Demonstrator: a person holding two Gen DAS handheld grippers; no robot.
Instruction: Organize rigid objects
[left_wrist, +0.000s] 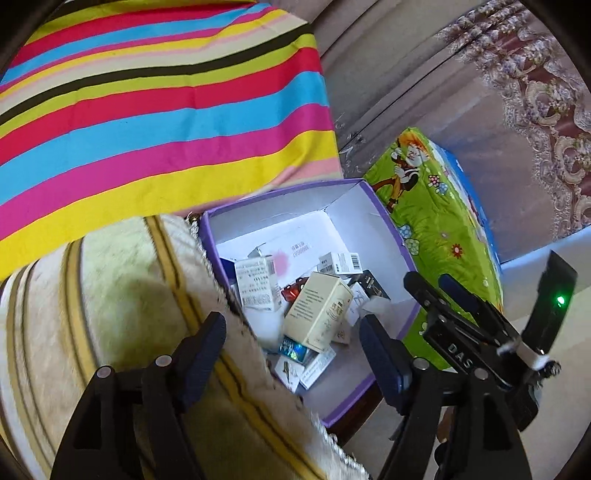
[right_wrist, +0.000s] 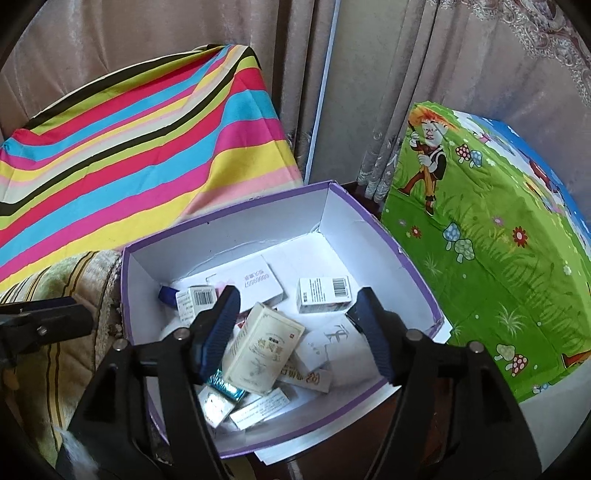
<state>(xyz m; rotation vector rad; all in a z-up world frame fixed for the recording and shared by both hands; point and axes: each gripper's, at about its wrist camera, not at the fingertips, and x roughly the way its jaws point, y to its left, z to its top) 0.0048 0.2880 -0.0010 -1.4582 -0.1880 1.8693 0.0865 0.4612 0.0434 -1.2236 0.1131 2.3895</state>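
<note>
A white box with a purple rim (left_wrist: 392, 229) (right_wrist: 384, 230) holds several small cartons in a loose pile. A cream carton (left_wrist: 317, 310) (right_wrist: 263, 350) lies tilted on top of the pile, and a white carton with a barcode (right_wrist: 325, 293) (left_wrist: 340, 261) lies behind it. My left gripper (left_wrist: 291, 330) hangs open over the box's left side, one finger above the fuzzy cover. My right gripper (right_wrist: 296, 298) (left_wrist: 436, 286) stands open above the pile. The cream carton lies beside its left finger (right_wrist: 221, 317), and no pad presses on anything.
A rainbow-striped cloth (left_wrist: 147, 110) (right_wrist: 129, 147) drapes a raised surface behind and left of the box. A beige fuzzy striped cover (left_wrist: 110, 295) (right_wrist: 66, 280) borders the box on the left. A green cartoon-print bundle (left_wrist: 436, 221) (right_wrist: 498, 240) stands to the right. Curtains (right_wrist: 369, 74) hang behind.
</note>
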